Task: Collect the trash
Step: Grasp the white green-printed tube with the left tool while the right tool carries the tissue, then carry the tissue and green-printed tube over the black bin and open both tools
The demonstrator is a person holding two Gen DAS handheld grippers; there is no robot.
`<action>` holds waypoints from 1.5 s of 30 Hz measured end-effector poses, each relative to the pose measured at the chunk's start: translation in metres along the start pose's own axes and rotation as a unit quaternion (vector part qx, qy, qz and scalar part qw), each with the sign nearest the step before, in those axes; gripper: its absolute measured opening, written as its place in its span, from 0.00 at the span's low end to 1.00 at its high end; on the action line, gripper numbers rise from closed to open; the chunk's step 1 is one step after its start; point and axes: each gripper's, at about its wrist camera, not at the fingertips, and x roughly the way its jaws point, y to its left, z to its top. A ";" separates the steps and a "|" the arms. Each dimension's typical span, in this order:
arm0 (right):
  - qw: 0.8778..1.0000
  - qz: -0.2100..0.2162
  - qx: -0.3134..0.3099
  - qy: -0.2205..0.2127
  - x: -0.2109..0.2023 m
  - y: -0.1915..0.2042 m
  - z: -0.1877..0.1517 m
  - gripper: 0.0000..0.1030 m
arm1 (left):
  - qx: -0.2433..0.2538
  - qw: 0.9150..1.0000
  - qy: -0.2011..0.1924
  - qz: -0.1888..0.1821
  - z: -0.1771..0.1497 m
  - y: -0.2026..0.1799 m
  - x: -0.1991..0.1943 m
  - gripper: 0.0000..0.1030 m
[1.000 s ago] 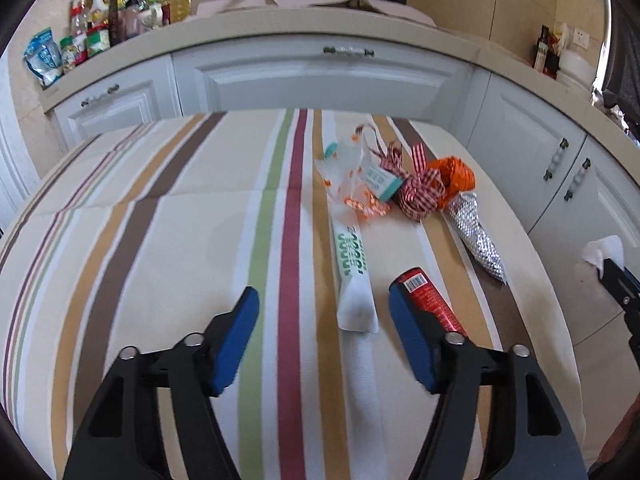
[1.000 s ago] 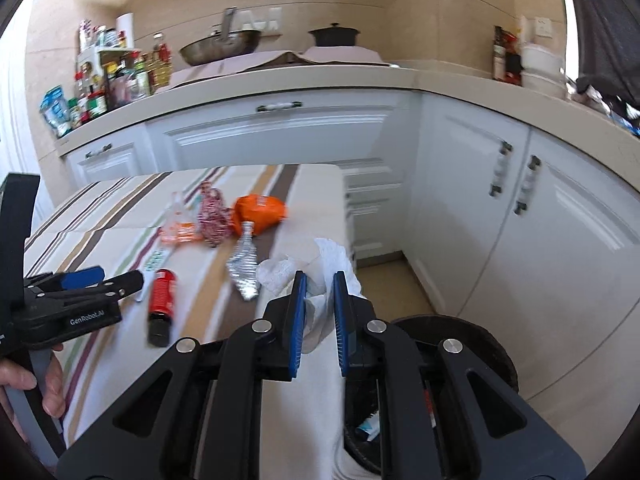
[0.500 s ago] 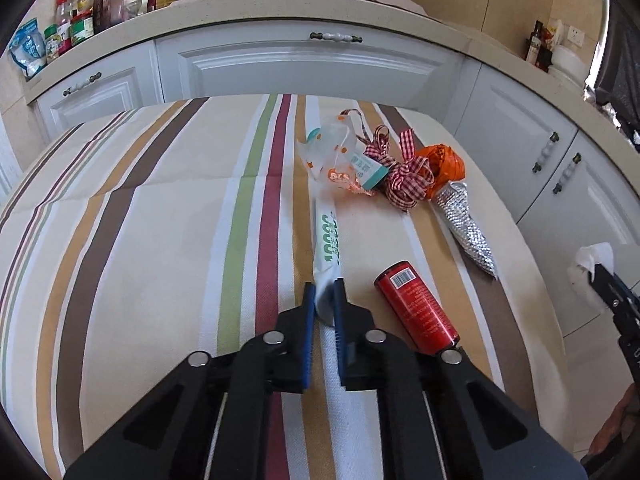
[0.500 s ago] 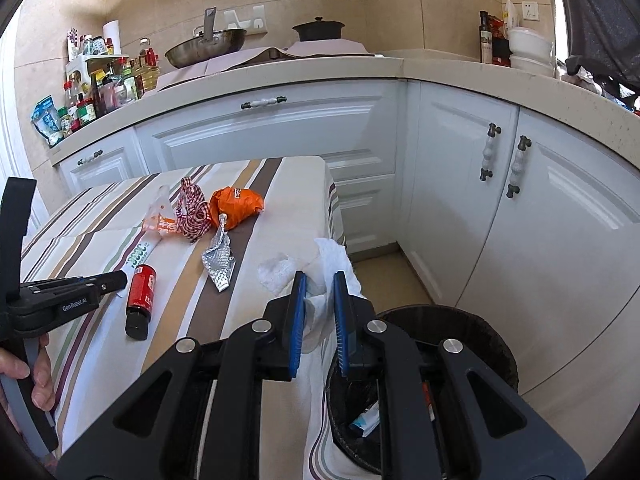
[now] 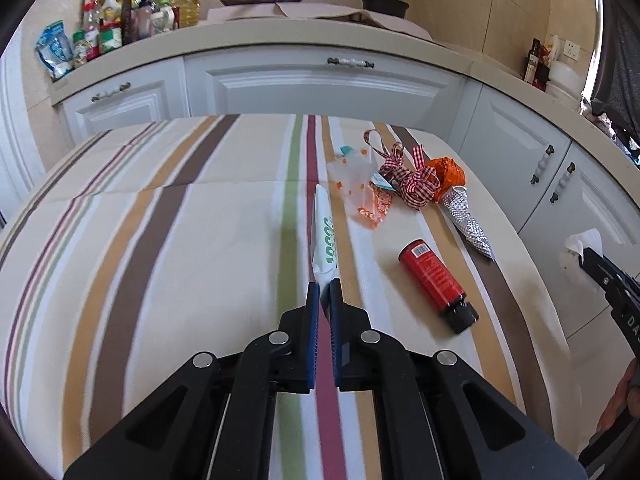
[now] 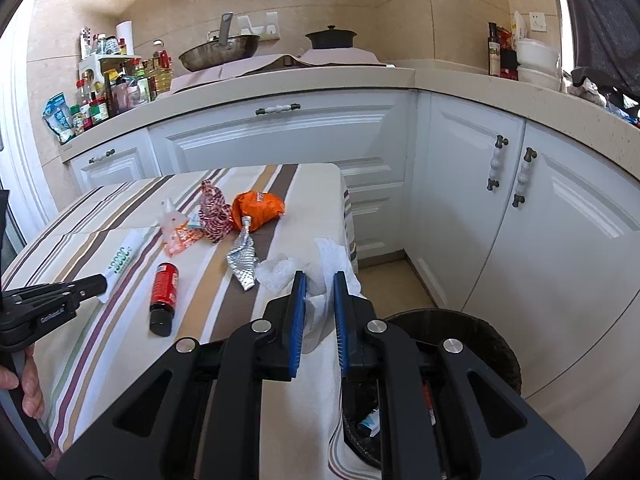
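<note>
My left gripper (image 5: 324, 286) is shut on the near end of a white tube with green lettering (image 5: 325, 236), which lies on the striped tablecloth; the tube also shows in the right wrist view (image 6: 121, 259). My right gripper (image 6: 319, 280) stands above the black trash bin (image 6: 492, 340), its jaws parted a little, with a crumpled white tissue (image 6: 326, 264) between them. A red bottle (image 5: 436, 278), a silver foil wrapper (image 5: 466, 220), an orange wrapper (image 5: 448, 171), a checked ribbon (image 5: 412, 182) and a clear orange-dotted bag (image 5: 360, 190) lie on the table.
The table (image 5: 160, 240) has a striped cloth; its right edge is beside the bin. White cabinets (image 6: 480, 208) and a counter with bottles, a pan (image 6: 220, 54) and a pot ring the room. The bin holds some trash.
My left gripper closed on the white tube's near end and has drawn back slightly. My right gripper moved with the tissue toward the bin, and its jaws have now parted a little.
</note>
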 end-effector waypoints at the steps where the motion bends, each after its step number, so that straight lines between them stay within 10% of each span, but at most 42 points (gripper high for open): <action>1: 1.000 0.000 -0.001 -0.002 -0.003 0.001 0.000 0.13 | 0.001 1.000 -0.004 0.000 -0.001 0.000 -0.005 0.06; 23: 0.997 -0.065 0.026 -0.046 -0.065 -0.050 -0.010 0.13 | 0.087 0.989 -0.086 -0.086 -0.004 -0.092 -0.056 0.06; 45: 0.990 -0.117 0.071 -0.043 -0.061 -0.131 -0.031 0.13 | 0.161 0.974 -0.058 -0.147 -0.017 -0.213 -0.016 0.06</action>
